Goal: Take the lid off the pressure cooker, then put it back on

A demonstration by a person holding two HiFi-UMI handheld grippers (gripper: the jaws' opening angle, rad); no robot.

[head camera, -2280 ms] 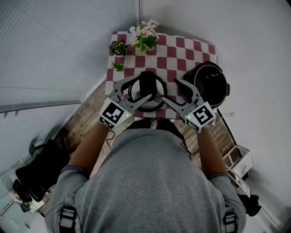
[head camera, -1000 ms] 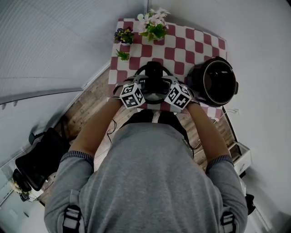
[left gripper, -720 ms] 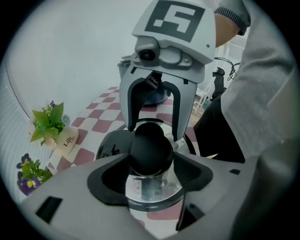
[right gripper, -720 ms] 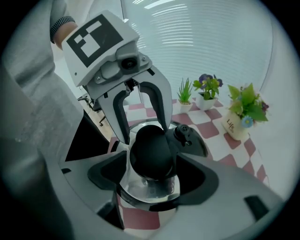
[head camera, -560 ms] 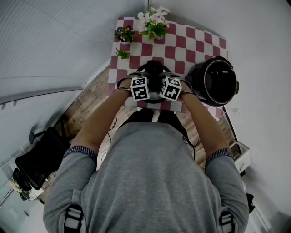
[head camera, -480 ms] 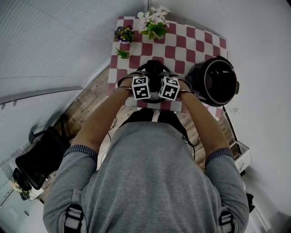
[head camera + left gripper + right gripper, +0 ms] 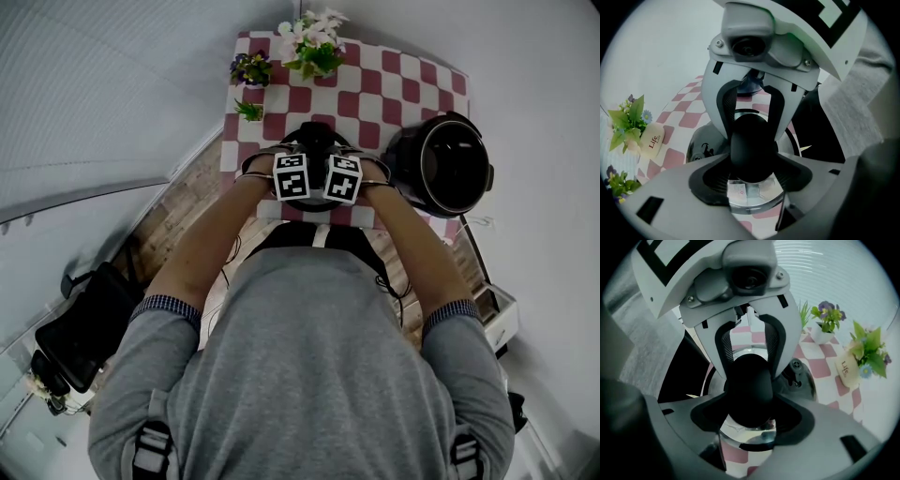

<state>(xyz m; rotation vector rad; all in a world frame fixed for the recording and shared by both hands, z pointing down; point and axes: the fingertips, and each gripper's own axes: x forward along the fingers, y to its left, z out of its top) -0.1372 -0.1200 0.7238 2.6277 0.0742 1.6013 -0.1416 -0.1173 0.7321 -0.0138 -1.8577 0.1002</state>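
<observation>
The pressure cooker's lid (image 7: 316,141) lies on the checked table (image 7: 375,84), left of the open black pot (image 7: 441,169). Both grippers point steeply down at the lid's black handle from opposite sides. My left gripper (image 7: 300,164) has the handle (image 7: 752,145) between its pads, which touch it. My right gripper (image 7: 335,165) faces it, and its jaws are closing round the same handle (image 7: 749,385), pads against its sides. Each gripper view shows the other gripper's body right above the handle. The marker cubes hide most of the lid in the head view.
At the table's far edge stand a flower pot (image 7: 314,47), a small purple-flower pot (image 7: 248,67) and a tiny green plant (image 7: 248,111). The lid sits near the table's front edge. A black bag (image 7: 80,328) and a white crate (image 7: 497,314) are on the floor.
Both grippers swung in from wide apart, tipped downward and sank onto the lid's handle. Their marker cubes now sit side by side. The lid and pot have not moved.
</observation>
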